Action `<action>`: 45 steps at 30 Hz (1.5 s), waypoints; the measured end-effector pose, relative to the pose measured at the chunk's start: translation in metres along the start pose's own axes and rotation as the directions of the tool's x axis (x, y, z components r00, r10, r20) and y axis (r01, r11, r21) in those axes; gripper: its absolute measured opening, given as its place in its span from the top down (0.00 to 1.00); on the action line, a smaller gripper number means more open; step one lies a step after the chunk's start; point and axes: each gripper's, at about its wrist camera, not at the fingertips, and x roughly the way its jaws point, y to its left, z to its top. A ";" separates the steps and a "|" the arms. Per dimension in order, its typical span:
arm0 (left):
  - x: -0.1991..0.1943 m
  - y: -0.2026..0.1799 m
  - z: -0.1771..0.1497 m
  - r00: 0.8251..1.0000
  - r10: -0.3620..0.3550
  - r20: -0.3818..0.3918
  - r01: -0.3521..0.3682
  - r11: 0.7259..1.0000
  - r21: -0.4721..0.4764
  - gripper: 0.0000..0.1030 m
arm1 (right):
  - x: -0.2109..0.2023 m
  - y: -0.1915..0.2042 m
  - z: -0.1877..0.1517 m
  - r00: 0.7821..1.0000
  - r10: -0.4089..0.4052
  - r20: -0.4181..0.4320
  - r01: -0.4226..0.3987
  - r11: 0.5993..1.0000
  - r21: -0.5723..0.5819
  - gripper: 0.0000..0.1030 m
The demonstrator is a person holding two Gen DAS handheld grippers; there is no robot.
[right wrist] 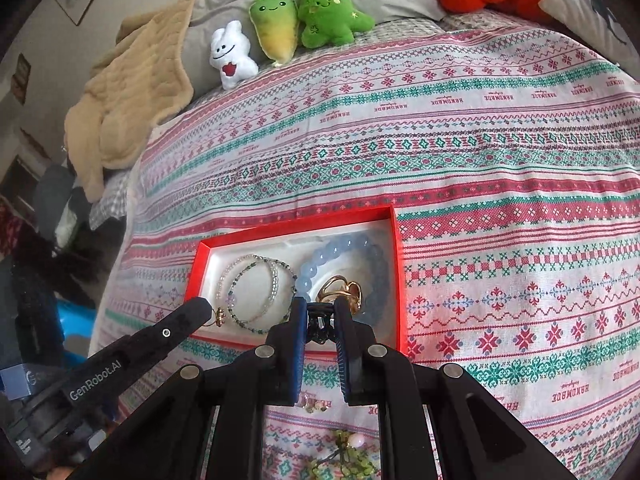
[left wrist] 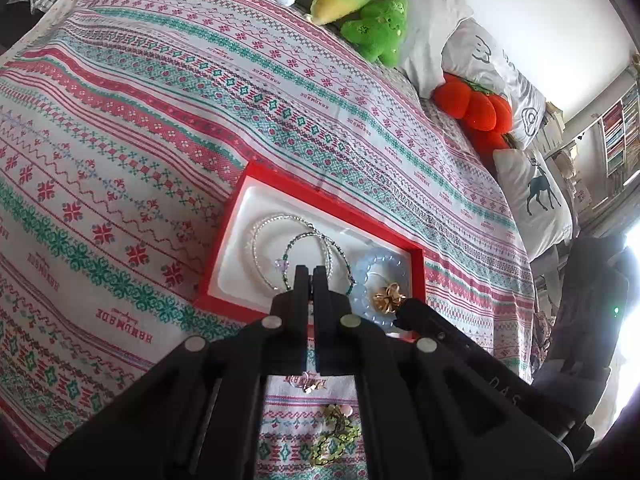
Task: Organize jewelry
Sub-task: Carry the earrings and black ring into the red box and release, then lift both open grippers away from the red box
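Note:
A red box with a white lining lies on the bed; it also shows in the right wrist view. In it lie thin beaded bracelets and a pale blue bead bracelet. My left gripper is shut over the box, holding a small gold ring at its tip. My right gripper is shut on a gold hair claw, held over the blue bracelet.
A pink clip and a green beaded piece lie on the patterned bedspread in front of the box. Plush toys and pillows line the bed's far edge. A beige blanket lies at the left.

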 end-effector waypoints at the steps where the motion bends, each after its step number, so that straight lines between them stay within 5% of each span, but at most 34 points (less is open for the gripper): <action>1: 0.000 0.001 0.001 1.000 0.006 0.002 -0.006 1.000 0.001 0.98 | 0.001 0.000 0.001 1.000 0.004 -0.001 -0.004 1.000 0.002 0.87; 6: 0.000 0.005 0.003 1.000 0.012 -0.003 -0.012 1.000 -0.001 0.98 | 0.002 0.003 0.003 1.000 0.021 0.002 -0.021 1.000 -0.005 0.86; 9: -0.002 0.006 0.004 1.000 0.003 -0.002 -0.003 1.000 0.002 0.98 | 0.000 0.003 0.004 1.000 0.022 -0.001 -0.022 1.000 0.007 0.75; 19: -0.028 0.007 -0.002 0.999 0.046 0.010 -0.046 0.997 0.069 0.96 | -0.022 0.000 0.005 1.000 0.005 0.022 -0.004 0.999 -0.038 0.72; 30: -0.042 0.012 -0.035 0.992 0.103 -0.072 -0.088 0.978 0.188 0.83 | -0.042 0.006 -0.022 0.998 -0.025 -0.065 0.013 0.982 -0.189 0.65; 36: -0.027 0.014 -0.069 0.972 0.164 -0.171 -0.118 0.960 0.253 0.83 | -0.035 0.003 -0.047 0.985 -0.063 -0.161 0.024 0.973 -0.229 0.63; 45: -0.025 0.004 -0.084 0.971 0.158 -0.180 -0.107 0.959 0.264 0.76 | -0.027 0.001 -0.063 0.970 -0.054 -0.239 0.006 0.981 -0.196 0.63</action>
